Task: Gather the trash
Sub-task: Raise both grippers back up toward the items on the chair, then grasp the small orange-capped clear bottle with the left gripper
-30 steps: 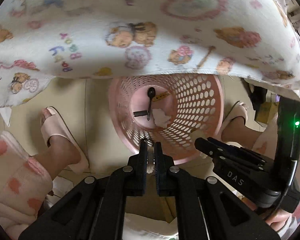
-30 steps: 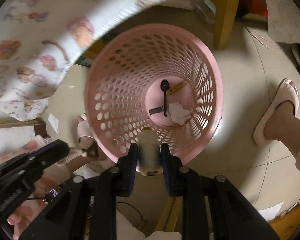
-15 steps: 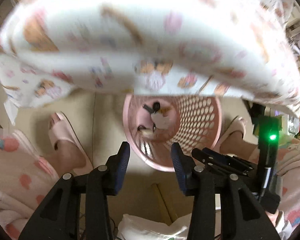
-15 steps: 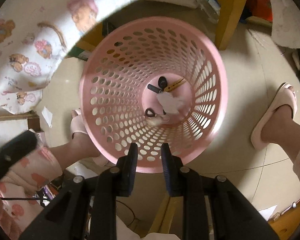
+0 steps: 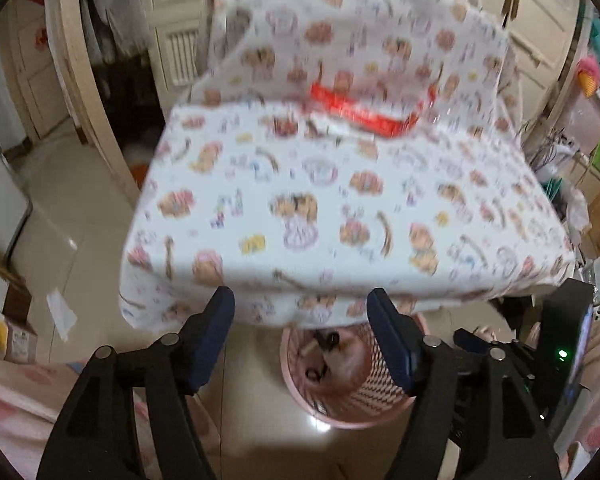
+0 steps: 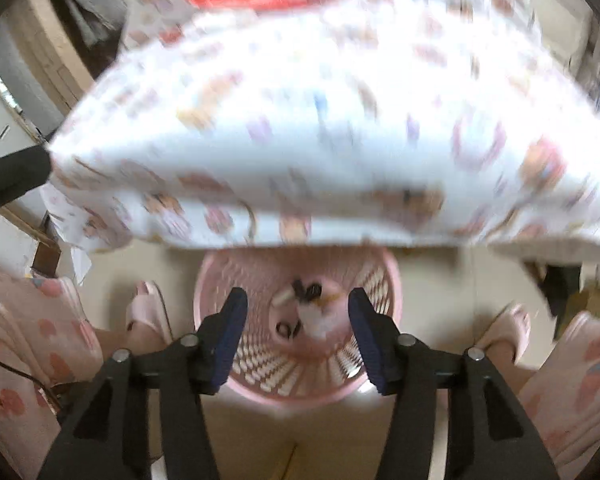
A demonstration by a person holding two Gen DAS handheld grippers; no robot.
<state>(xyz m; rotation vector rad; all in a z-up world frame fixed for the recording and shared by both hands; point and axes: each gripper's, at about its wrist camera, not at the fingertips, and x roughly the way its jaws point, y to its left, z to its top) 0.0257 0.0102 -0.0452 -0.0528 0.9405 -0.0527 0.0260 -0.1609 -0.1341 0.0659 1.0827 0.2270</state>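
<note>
A pink perforated basket [image 5: 384,396] [image 6: 260,376] stands on the floor under the near edge of a table. Several bits of trash [image 6: 306,312] lie at its bottom: a black spoon, crumpled white paper, a pale roll. My left gripper [image 5: 300,300] hangs high above the basket with its jaws opening and nothing between them. My right gripper [image 6: 298,300] hangs over the basket mouth, jaws also opening, empty. A red packet [image 5: 364,110] lies on the table farther back. Both views are blurred.
A cartoon-print tablecloth [image 5: 340,200] [image 6: 320,120] covers the table and hangs over part of the basket. A person's slippered feet [image 6: 148,308] [image 6: 504,328] stand either side of the basket. A paper scrap [image 5: 60,312] lies on the tiled floor left.
The right gripper dropped its pale roll into the basket, and the left gripper's jaws parted too. Both grippers then rose and tilted up, so the tabletop now fills the views.
</note>
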